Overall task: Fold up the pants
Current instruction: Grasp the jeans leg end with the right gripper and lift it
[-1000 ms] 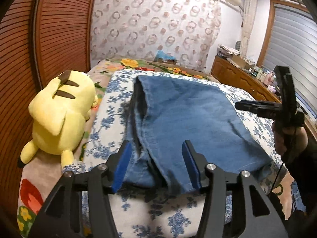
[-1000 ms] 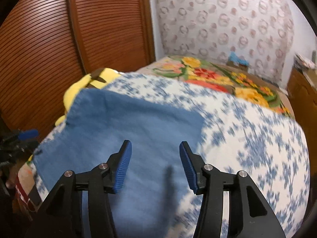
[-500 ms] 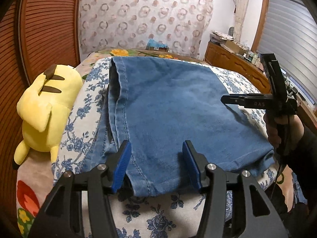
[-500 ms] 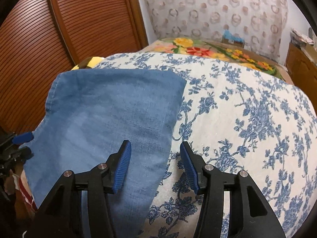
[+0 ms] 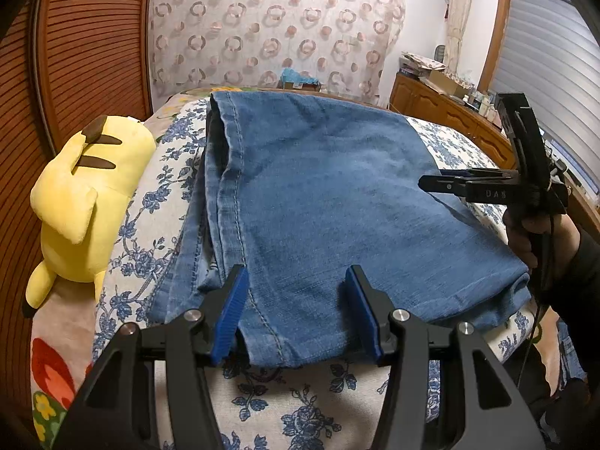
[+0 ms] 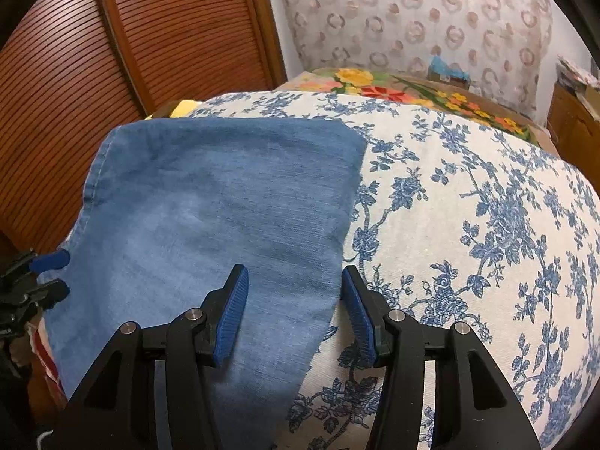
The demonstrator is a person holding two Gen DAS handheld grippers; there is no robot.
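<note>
Floral bedspread (image 6: pixel 468 202) on bed carries folded denim jeans (image 5: pixel 330 202), lying flat at near-left; soft, fairly heavy, limp cloth, best pinched at near hem corners; left claw (image 5: pixel 296 315) and right claw (image 6: pixel 292 311) both open, empty.

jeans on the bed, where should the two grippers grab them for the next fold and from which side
Probably the near edge of the jeans, at its two corners. That edge lies flat toward the grippers, stacked in layers on the floral bedspread. The left gripper already straddles the hem corner, the right gripper the other side edge, both open. Come in low from the near side and pinch all layers.
</note>
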